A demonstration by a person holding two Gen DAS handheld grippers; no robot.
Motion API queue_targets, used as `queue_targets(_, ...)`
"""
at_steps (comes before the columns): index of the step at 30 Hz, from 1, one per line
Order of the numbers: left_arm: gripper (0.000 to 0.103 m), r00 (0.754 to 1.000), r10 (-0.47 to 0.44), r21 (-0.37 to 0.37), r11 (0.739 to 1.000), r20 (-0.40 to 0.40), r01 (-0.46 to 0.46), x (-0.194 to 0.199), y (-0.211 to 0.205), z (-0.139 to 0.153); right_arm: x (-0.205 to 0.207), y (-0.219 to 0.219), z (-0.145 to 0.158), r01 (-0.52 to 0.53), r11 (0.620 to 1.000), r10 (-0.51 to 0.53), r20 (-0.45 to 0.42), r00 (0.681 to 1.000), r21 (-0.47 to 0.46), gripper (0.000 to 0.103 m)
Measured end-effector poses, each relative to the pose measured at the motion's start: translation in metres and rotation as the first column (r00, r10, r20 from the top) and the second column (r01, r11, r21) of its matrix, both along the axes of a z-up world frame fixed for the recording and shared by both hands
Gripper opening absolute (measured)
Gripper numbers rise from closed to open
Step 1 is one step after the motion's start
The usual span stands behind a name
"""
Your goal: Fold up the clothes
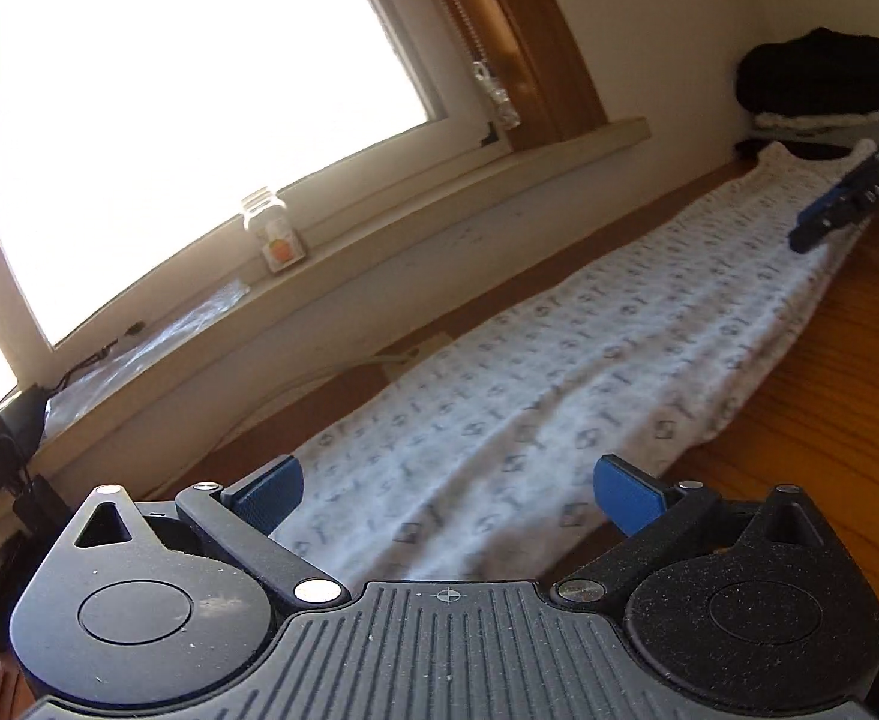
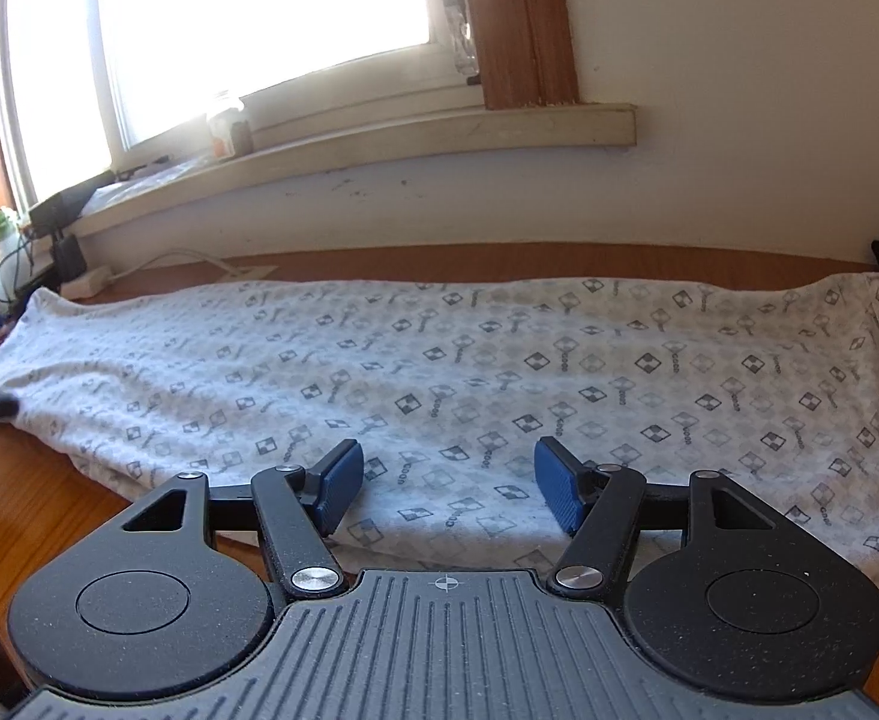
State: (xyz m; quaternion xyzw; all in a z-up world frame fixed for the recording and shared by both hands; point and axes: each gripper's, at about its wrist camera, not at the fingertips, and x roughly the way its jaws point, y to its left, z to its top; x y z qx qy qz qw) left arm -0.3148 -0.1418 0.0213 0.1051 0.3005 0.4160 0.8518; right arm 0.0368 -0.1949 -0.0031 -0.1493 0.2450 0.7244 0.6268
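Note:
A white garment (image 1: pixel 589 372) printed with small grey checkered marks lies flat as a long strip on the wooden table (image 1: pixel 847 372). My left gripper (image 1: pixel 448 495) stands open over one narrow end of it, cloth showing between the blue pads, which are apart from it. In the right wrist view the garment (image 2: pixel 439 372) runs left to right. My right gripper (image 2: pixel 448 489) is open over its near long edge, nothing pinched. That gripper's dark finger (image 1: pixel 829 219) shows over the strip's far end in the left wrist view.
A pile of dark and white clothes (image 1: pixel 811 78) sits at the table's far end by the wall. A small jar (image 1: pixel 274 234) stands on the windowsill. A power strip (image 2: pixel 85 283) with cables lies at the table's other end. Bare wood (image 2: pixel 19 480) lies in front of the garment.

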Motion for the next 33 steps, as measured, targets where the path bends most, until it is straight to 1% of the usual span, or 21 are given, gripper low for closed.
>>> queue_targets(1, 0.089, 1.0, -0.019, 0.006, 1.0, -0.004, 0.019, 0.003, -0.006, -0.003, 0.0, 0.0, 0.0, 0.002, 1.0, -0.002, 0.0, 1.0, 0.0, 0.063)
queue_targets(2, 0.083, 0.999, -0.035, 0.002, 0.999, -0.007, 0.035, 0.005, -0.011, -0.006, 0.0, 0.0, 0.0, 0.003, 1.0, -0.003, -0.001, 1.0, 0.0, 0.063)
queue_targets(4, 0.043, 0.998, -0.059, -0.013, 0.998, -0.018, 0.059, 0.009, -0.017, -0.011, 0.001, 0.0, 0.0, 0.004, 1.0, -0.004, -0.005, 1.0, 0.0, 0.063)
queue_targets(5, 0.04, 0.997, -0.068, -0.016, 0.998, -0.029, 0.068, 0.011, -0.018, -0.013, 0.001, 0.0, 0.0, 0.004, 1.0, -0.004, -0.008, 1.0, 0.0, 0.063)
queue_targets(7, 0.04, 0.995, -0.082, -0.013, 0.997, -0.057, 0.081, 0.015, -0.021, -0.018, 0.002, 0.0, 0.0, 0.006, 1.0, -0.006, -0.014, 1.0, 0.001, 0.063)
queue_targets(11, 0.039, 0.99, -0.081, 0.028, 0.996, -0.117, 0.085, 0.022, -0.027, -0.024, 0.003, -0.001, 0.0, 0.006, 1.0, -0.006, -0.022, 1.0, 0.003, 0.063)
queue_targets(15, 0.051, 0.983, -0.11, 0.033, 0.993, -0.151, 0.116, 0.031, -0.031, -0.029, 0.004, -0.002, 0.0, 0.007, 1.0, -0.006, -0.029, 1.0, 0.011, 0.063)
queue_targets(18, 0.05, 0.977, -0.12, 0.047, 0.99, -0.176, 0.13, 0.039, -0.031, -0.033, 0.006, -0.003, 0.0, 0.01, 1.0, -0.01, -0.04, 0.999, 0.015, 0.063)
queue_targets(19, 0.049, 0.976, -0.12, 0.054, 0.99, -0.184, 0.131, 0.041, -0.029, -0.034, 0.006, -0.003, 0.0, 0.011, 1.0, -0.01, -0.043, 0.999, 0.017, 0.063)
queue_targets(21, 0.04, 0.973, -0.121, 0.063, 0.989, -0.199, 0.136, 0.045, -0.026, -0.036, 0.006, -0.003, 0.0, 0.012, 1.0, -0.011, -0.045, 0.999, 0.019, 0.063)
queue_targets(22, 0.031, 0.971, -0.122, 0.067, 0.988, -0.206, 0.139, 0.046, -0.024, -0.037, 0.006, -0.004, 0.0, 0.013, 1.0, -0.012, -0.044, 0.999, 0.021, 0.063)
queue_targets(23, 0.026, 0.97, -0.127, 0.067, 0.987, -0.206, 0.144, 0.047, -0.022, -0.036, 0.005, -0.004, 0.001, 0.015, 1.0, -0.014, -0.04, 0.999, 0.023, 0.063)
queue_targets(25, 0.012, 0.97, -0.142, 0.061, 0.986, -0.199, 0.156, 0.047, -0.018, -0.032, 0.004, -0.005, 0.001, 0.022, 0.999, -0.021, -0.027, 0.999, 0.029, 0.063)
queue_targets(26, 0.008, 0.971, -0.145, 0.061, 0.985, -0.189, 0.159, 0.047, -0.016, -0.028, 0.002, -0.006, 0.002, 0.026, 0.999, -0.025, -0.016, 1.0, 0.035, 0.063)
queue_targets(27, 0.006, 0.973, -0.147, 0.062, 0.985, -0.175, 0.16, 0.046, -0.013, -0.023, -0.001, -0.008, 0.002, 0.025, 0.999, -0.025, 0.004, 1.0, 0.044, 0.063)
queue_targets(28, 0.006, 0.977, -0.147, 0.061, 0.986, -0.155, 0.158, 0.044, -0.01, -0.017, -0.004, -0.01, 0.003, 0.02, 0.998, -0.022, 0.028, 0.999, 0.056, 0.063)
queue_targets(32, 0.006, 0.987, -0.154, 0.007, 0.988, -0.046, 0.154, 0.036, 0.009, 0.012, -0.025, -0.02, 0.009, 0.003, 0.994, -0.015, 0.107, 0.994, 0.11, 0.062)
queue_targets(33, 0.006, 0.988, -0.152, 0.004, 0.988, -0.031, 0.152, 0.035, 0.014, 0.017, -0.032, -0.024, 0.011, -0.014, 0.992, 0.002, 0.095, 0.995, 0.125, 0.062)
